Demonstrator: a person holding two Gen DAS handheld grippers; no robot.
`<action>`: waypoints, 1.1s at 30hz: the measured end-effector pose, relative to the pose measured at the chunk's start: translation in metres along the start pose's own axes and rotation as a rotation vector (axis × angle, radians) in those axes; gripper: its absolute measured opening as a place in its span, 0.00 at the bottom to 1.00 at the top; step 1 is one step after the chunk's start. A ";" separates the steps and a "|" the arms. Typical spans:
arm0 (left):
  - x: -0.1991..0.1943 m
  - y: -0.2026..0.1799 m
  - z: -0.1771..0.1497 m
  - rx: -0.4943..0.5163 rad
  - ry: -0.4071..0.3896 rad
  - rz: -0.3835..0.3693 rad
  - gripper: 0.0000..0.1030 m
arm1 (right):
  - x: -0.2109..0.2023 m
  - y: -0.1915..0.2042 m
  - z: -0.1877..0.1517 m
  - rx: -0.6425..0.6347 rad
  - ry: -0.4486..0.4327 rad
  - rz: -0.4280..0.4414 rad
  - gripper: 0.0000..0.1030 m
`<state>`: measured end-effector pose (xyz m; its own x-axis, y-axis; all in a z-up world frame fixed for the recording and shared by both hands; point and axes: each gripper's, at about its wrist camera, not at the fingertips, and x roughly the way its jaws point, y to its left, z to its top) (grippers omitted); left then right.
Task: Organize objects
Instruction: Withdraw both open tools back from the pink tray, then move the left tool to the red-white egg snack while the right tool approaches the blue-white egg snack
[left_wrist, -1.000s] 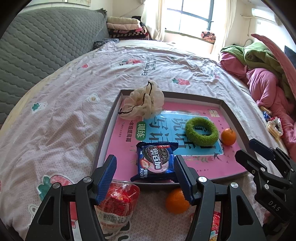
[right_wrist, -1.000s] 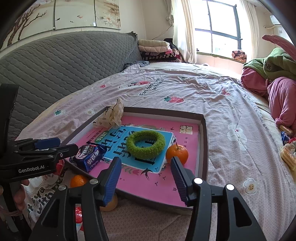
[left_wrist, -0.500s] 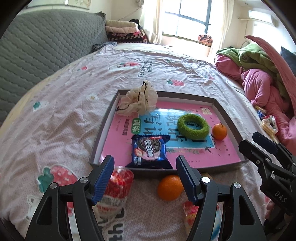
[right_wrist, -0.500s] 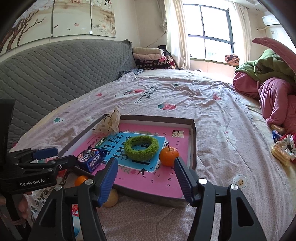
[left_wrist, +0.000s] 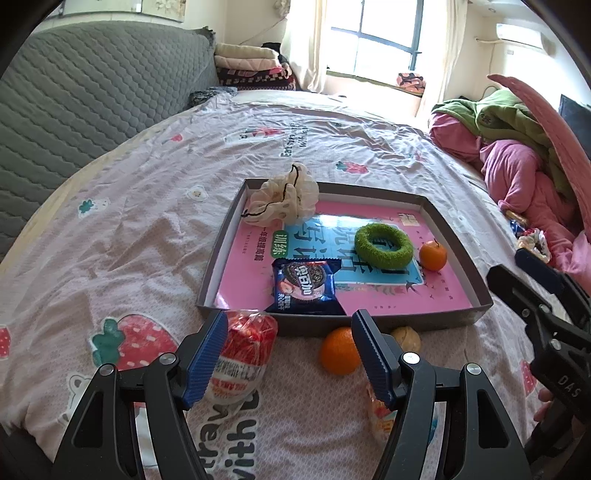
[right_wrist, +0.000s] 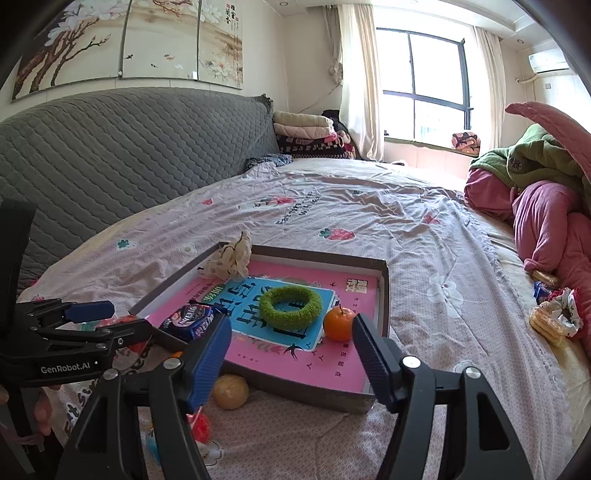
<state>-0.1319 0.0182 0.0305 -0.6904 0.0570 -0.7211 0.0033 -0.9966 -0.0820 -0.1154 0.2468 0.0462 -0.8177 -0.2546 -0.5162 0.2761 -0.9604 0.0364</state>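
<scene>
Left wrist view: the left gripper (left_wrist: 290, 350) hangs at the bottom of the frame, jaws spread wide with nothing between them. Past its fingers, in the middle of the frame, a shallow grey tray (left_wrist: 388, 325) lies on the bedspread (left_wrist: 129, 229), its long axis running left to right. A pink book (left_wrist: 406, 299) lines the tray's floor. On it the blue cookie packet (left_wrist: 304, 286) lies flat by the near wall, long axis pointing up the frame. A green ring (left_wrist: 383, 244) lies flat right of centre, with a small orange (left_wrist: 433, 255) just beside it on the right. A cream scrunchie (left_wrist: 284, 195) sits at the far left corner. Outside the near wall lie a red snack bag (left_wrist: 245, 354), a second orange (left_wrist: 339, 350) and a beige ball (left_wrist: 406, 339). The right gripper (left_wrist: 532, 273) enters at the right edge.

Right wrist view: the right gripper (right_wrist: 291, 352) fills the lower frame, its jaws opening and empty. The tray (right_wrist: 306, 387) sits mid-frame, its long axis slanting from upper left to lower right. The packet (right_wrist: 192, 321) lies at its left, the ring (right_wrist: 290, 304) at centre, the orange (right_wrist: 339, 324) touching its right side. The beige ball (right_wrist: 231, 391) rests outside the near wall. The left gripper (right_wrist: 99, 319) shows at the left edge.
</scene>
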 end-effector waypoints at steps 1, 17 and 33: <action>-0.002 0.001 -0.001 -0.004 -0.001 -0.002 0.69 | -0.003 0.000 0.000 0.000 -0.012 -0.004 0.69; -0.018 0.003 -0.006 -0.001 -0.025 0.011 0.69 | -0.018 0.007 -0.006 0.009 -0.021 -0.023 0.77; -0.030 0.016 -0.028 -0.004 -0.007 0.029 0.69 | -0.034 0.037 -0.021 -0.012 -0.063 -0.072 0.77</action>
<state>-0.0907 0.0026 0.0320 -0.6951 0.0278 -0.7184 0.0262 -0.9976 -0.0640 -0.0669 0.2221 0.0472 -0.8656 -0.1923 -0.4623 0.2213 -0.9752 -0.0088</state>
